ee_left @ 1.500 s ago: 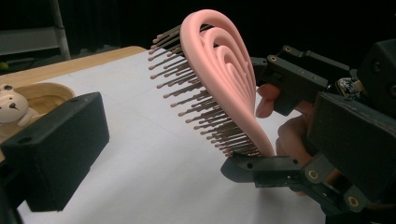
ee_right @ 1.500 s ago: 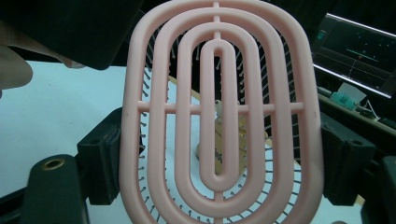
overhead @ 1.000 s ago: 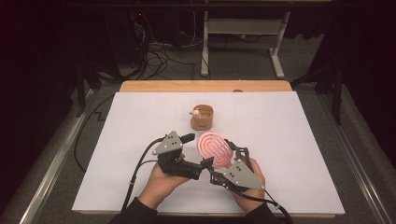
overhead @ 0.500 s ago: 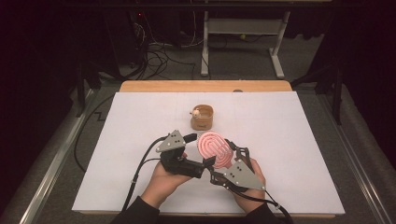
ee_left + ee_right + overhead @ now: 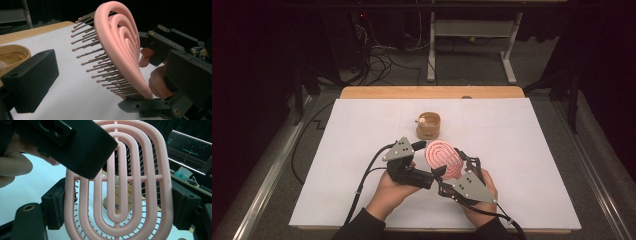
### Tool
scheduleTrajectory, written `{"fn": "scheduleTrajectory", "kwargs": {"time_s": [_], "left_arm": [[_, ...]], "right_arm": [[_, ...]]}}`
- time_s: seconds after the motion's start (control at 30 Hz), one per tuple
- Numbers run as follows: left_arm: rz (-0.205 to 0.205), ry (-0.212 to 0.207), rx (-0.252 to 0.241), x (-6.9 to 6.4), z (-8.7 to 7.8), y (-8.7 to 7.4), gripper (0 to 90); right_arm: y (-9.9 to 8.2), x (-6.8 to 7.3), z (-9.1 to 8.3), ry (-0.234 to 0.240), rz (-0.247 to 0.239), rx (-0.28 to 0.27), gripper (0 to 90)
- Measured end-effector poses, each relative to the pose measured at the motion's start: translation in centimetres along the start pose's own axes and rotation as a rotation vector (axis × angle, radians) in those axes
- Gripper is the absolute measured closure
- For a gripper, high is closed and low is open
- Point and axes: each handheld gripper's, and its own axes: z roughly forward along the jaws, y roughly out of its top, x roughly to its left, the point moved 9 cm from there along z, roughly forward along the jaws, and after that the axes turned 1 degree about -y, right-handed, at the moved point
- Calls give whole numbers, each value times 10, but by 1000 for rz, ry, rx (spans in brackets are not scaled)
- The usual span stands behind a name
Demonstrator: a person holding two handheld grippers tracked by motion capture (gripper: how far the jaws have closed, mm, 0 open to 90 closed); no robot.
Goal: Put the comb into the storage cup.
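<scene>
**Pink brush held up in the right gripper while the left closes in on its lower end**

The pink vented hairbrush stands lifted off the white table, just in front of the small wooden cup, on the person's side of it. In the left gripper view the brush is tilted, its brown-tipped bristles pointing toward the cup and its smooth looped back turned toward the person.

The right gripper has hold of it: in the right gripper view the two black jaws stand fairly wide apart, one against each long edge of the oval brush head, so the grip spans the width of the brush. That grip looks the same as in the pictures from a second ago, and the brush sits in the same spot relative to the cup.

What has changed is slight and on the other side. The left gripper has edged a little nearer the lower end of the brush, and one of its jaws now crosses in front of the upper part of the brush in the right gripper view. Its jaws are parted, and I see nothing pressed between them; one black jaw stands well apart from the bristles.

My reading is that the left gripper is lining up to work on or take over the brush, and no handover has happened yet. The cup, just beyond the brush, is untouched, with a small pale object at its rim.
</scene>
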Motion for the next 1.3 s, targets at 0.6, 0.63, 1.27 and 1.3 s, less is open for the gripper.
{"fn": "scheduleTrajectory", "kwargs": {"time_s": [0.6,0.63,1.27,1.3], "left_arm": [[-24,-18,-4,2,2,-4,74],[-25,-19,-7,2,1,-4,78],[-46,-36,10,3,2,-7,208],[-46,-38,9,2,2,-6,209]], "right_arm": [[-3,-3,1,-10,-2,9,199],[-3,-3,1,-8,-2,9,199],[0,3,1,2,-19,-1,199],[1,3,1,2,-18,-1,199]]}}
